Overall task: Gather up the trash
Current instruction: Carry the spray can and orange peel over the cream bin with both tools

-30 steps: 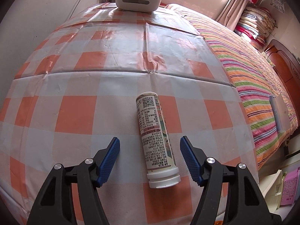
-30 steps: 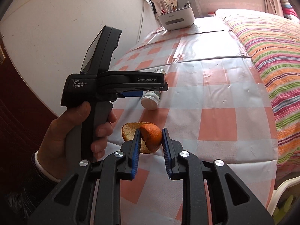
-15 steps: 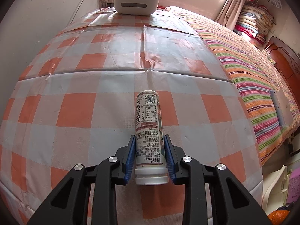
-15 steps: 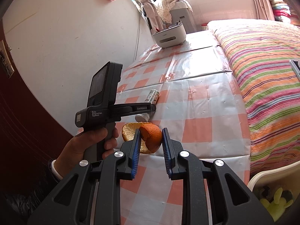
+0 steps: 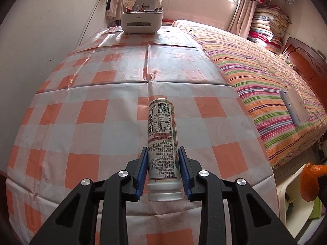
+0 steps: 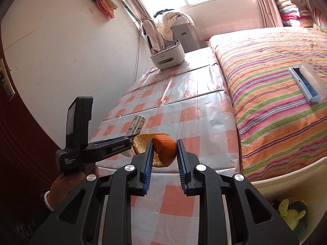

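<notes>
My left gripper [image 5: 162,161] is shut on a white plastic bottle [image 5: 162,134] with a printed label and a white cap, held above the checked tablecloth [image 5: 92,112], cap end nearest me. The bottle also shows in the right wrist view [image 6: 137,125], sticking out past the left gripper's body. My right gripper [image 6: 163,153] is shut on a piece of orange peel [image 6: 161,149], held over the table's near edge. The peel also shows at the right edge of the left wrist view [image 5: 309,182].
A white caddy [image 5: 141,21] with small items stands at the table's far end. A striped bed [image 5: 255,77] runs along the right with a white and blue box [image 6: 306,83] on it. A white bin [image 5: 290,185] holding trash stands on the floor beside the table.
My left gripper closed on the bottle and lifted it off the cloth. My right gripper rose and drew back with the peel held throughout.
</notes>
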Tool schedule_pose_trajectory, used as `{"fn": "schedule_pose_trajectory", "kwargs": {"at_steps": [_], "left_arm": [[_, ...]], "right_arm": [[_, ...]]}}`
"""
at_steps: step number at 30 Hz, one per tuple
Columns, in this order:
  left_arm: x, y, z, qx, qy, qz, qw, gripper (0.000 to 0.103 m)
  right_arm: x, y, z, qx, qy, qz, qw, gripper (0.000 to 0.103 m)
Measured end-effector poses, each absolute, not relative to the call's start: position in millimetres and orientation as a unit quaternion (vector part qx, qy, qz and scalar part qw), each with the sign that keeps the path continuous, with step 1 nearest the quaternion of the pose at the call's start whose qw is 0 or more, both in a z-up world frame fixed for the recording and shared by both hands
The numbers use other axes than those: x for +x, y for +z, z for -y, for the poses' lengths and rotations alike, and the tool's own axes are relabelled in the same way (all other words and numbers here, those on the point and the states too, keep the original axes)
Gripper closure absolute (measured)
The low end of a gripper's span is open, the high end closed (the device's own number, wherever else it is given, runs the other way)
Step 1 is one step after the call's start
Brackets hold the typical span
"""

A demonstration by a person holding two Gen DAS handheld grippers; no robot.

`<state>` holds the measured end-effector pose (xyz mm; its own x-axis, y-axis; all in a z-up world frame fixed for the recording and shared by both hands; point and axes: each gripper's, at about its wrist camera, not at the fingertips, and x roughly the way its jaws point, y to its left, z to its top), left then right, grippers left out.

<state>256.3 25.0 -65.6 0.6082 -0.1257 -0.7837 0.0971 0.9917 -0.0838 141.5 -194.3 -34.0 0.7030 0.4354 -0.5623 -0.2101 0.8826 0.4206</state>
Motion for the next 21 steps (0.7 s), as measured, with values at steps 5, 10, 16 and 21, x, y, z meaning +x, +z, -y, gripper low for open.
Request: {"fn": "schedule_pose_trajectory", "kwargs": {"at_steps": [5, 10, 16, 21], "left_arm": [[235.4, -52.6, -12.8, -0.005, -0.072, -0.418, 0.905, 0.074], [222.8, -50.0, -0.7, 0.001, -0.084, -0.416, 0.906, 0.074], [209.2, -51.1, 13.5, 0.009, -0.099, -0.416, 0.904, 0.074], [196.1, -50.3, 25.0, 0.013, -0.114, -0.414, 0.903, 0.074]], "right_arm": [[133.3, -41.4, 215.2, 0.174, 0.153, -0.345, 0.910, 0.081], [127.0, -48.5, 227.6, 0.177, 0.136, -0.348, 0.911, 0.081], [117.1, -50.9, 239.2, 0.175, 0.119, -0.341, 0.916, 0.081], [108.1, -52.3, 248.6, 0.178, 0.109, -0.338, 0.918, 0.081]]}}
